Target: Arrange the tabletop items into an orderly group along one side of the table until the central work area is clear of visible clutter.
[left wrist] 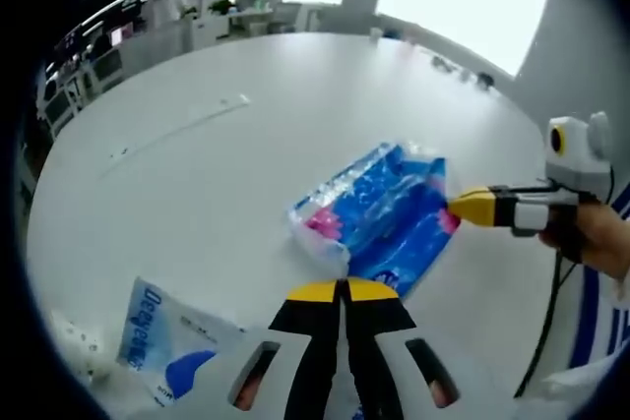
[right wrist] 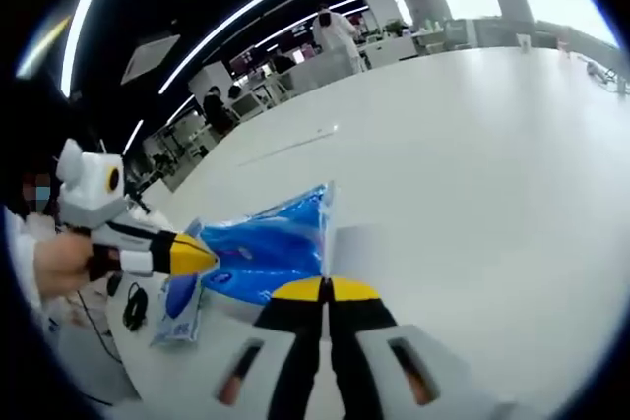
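Blue and pink plastic catches our eye first: a crinkled tissue pack [left wrist: 379,211] lies on the white round table [left wrist: 246,154] in the left gripper view, a little ahead of our left gripper [left wrist: 344,292]. That gripper's yellow-tipped jaws are pressed together with nothing between them, just short of the pack's near edge. From the right side of the same view our right gripper [left wrist: 471,207] reaches in, its yellow tips closed and touching the pack's far corner; we cannot tell for sure whether it pinches the wrapper or only rests against it.

A second, flatter packet [left wrist: 162,339], white with blue print, lies near the table edge to the left of our left gripper, apart from the tissue pack. A thin pale strip [left wrist: 182,128] lies farther out on the tabletop.

In the right gripper view the right gripper [right wrist: 325,292] shows its jaws closed, the edge of the tissue pack [right wrist: 266,248] rising right at their tips. The left gripper [right wrist: 192,255] comes in from the left with its tips against the pack, and the flatter packet [right wrist: 179,312] lies just beneath it.
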### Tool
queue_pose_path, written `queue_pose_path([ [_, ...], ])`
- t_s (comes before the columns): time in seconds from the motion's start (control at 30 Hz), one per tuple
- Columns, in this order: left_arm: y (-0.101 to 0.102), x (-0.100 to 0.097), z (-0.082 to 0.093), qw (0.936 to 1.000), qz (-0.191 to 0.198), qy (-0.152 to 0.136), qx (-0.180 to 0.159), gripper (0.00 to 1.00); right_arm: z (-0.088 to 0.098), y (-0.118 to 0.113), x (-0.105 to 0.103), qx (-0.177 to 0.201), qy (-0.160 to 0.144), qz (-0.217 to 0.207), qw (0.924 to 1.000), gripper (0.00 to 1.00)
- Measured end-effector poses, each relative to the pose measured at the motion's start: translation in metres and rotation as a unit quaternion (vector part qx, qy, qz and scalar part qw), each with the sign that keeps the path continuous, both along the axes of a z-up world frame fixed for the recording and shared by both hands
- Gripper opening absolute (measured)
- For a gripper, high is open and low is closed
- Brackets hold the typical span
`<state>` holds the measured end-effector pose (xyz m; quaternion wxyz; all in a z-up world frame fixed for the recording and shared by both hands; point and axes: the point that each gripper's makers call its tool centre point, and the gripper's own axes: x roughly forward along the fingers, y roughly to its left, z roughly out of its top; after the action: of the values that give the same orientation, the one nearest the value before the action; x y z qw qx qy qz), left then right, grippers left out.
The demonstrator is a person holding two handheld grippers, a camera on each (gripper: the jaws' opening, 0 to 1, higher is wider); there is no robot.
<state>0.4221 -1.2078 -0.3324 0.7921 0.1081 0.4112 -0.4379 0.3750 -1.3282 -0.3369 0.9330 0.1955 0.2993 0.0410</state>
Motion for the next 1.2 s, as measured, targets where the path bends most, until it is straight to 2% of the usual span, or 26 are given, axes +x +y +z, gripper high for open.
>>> queue_pose_path([
  [0.13, -0.003, 0.009, -0.005, 0.9999, 0.002, -0.006, 0.012, 0.0, -0.003, -0.003, 0.012, 0.008, -0.001, -0.009, 0.9999, 0.0],
  [0.3, -0.004, 0.017, -0.01, 0.9999, 0.005, 0.0, 0.014, 0.0, -0.005, -0.004, 0.02, 0.002, 0.001, -0.01, 1.0, 0.0],
  [0.63, -0.007, 0.022, -0.028, 0.9996, 0.017, 0.013, 0.018, 0.0, -0.022, -0.007, 0.022, 0.005, 0.018, -0.001, 0.9998, 0.0],
  [0.83, -0.007, 0.022, -0.028, 0.9995, 0.026, 0.013, 0.013, 0.0, -0.027, -0.006, 0.018, 0.014, 0.022, -0.006, 0.9996, 0.0],
  [0.97, -0.005, 0.02, -0.027, 0.999, 0.042, 0.016, 0.006, 0.0, -0.028, -0.005, 0.017, 0.018, 0.023, -0.009, 0.9995, 0.0],
  [1.03, -0.004, 0.023, -0.025, 0.9979, 0.062, 0.015, -0.004, 0.0, -0.027, -0.005, 0.018, 0.02, 0.022, -0.005, 0.9996, 0.0],
  [1.1, -0.002, 0.022, -0.02, 0.9974, 0.071, 0.005, -0.008, 0.05, -0.024, -0.004, 0.019, 0.0, 0.01, 0.017, 0.9998, 0.05],
  [1.2, 0.004, 0.021, -0.017, 0.9958, 0.091, -0.006, -0.012, 0.36, -0.017, -0.004, 0.017, -0.007, 0.001, 0.023, 0.9997, 0.28],
])
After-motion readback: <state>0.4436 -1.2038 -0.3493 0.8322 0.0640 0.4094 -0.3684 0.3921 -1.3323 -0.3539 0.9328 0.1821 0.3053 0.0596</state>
